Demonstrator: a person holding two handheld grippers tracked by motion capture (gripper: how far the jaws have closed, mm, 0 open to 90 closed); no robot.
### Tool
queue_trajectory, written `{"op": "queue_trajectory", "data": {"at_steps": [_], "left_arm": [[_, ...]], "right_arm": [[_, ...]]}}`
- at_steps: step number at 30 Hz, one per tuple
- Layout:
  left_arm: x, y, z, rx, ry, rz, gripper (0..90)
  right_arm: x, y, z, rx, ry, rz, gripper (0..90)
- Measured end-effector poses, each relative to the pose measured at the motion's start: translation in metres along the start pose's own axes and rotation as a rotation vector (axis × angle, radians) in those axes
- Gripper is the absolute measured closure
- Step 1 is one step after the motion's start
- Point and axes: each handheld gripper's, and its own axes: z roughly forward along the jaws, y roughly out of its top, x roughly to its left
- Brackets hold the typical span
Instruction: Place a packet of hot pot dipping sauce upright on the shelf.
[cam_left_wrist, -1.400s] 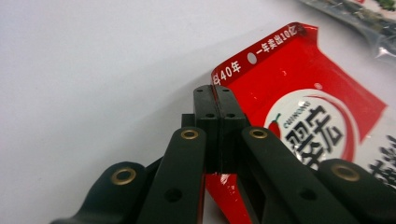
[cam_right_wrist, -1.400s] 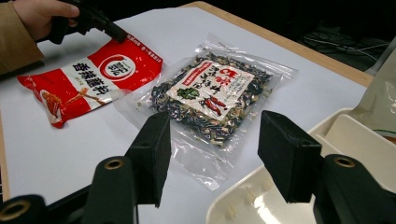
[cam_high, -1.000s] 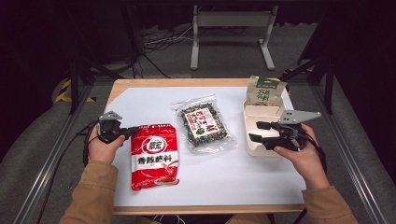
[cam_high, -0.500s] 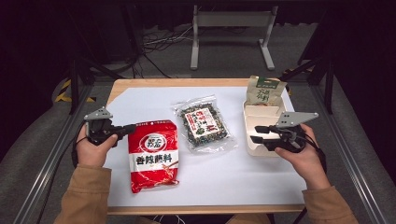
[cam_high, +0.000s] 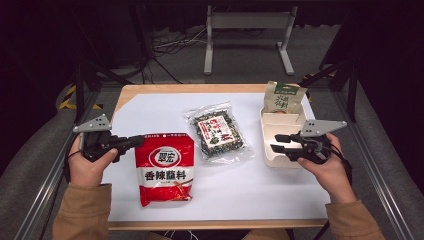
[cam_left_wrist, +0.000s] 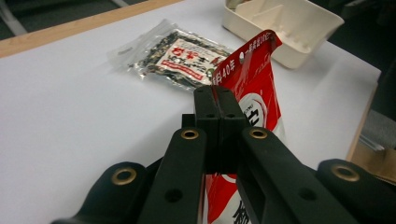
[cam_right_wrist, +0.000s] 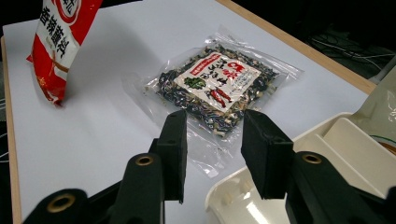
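1. L gripper (cam_high: 132, 142) is clamped tight on the top-left corner of the red pouch (cam_high: 164, 172); left gripper view shows both pads pinching the pouch's sealed edge (cam_left_wrist: 243, 70) w/ no gap.
2. Change vs. a sec ago: L hand has risen and drawn outward, away from the divided tray (cam_high: 280, 145). The pouch's gripped corner is now off the table; right gripper view has the pouch (cam_right_wrist: 58, 42) hanging tilted, its lower end seemingly touching the white sheet (cam_high: 240, 185).
3. R gripper (cam_high: 279, 143) hasn't moved: it hovers over the tray's near-left part. Its jaws have just been closing, now about half apart, nothing between them.
4. Clear spice packet (cam_high: 218, 132) lies flat just left of the tray, between it and the pouch. Green bag (cam_high: 283, 98) stands upright at the tray's far end.
5. Meaning, prob.: the lift has begun, pouch likely headed for the tray. Corner-only grip, so it could swing.
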Motion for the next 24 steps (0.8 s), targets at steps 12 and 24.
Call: {"op": "queue_trajectory", "data": {"at_steps": [12,24], "left_arm": [[-0.025,0.008,-0.013,-0.005,-0.048,0.103,90.0],[-0.043,0.013,-0.019,-0.030,-0.056,0.224,90.0]], "right_arm": [[0.000,0.000,-0.001,-0.005,0.012,-0.009,59.9],[0.006,0.003,0.001,-0.013,0.034,-0.031,58.5]]}}
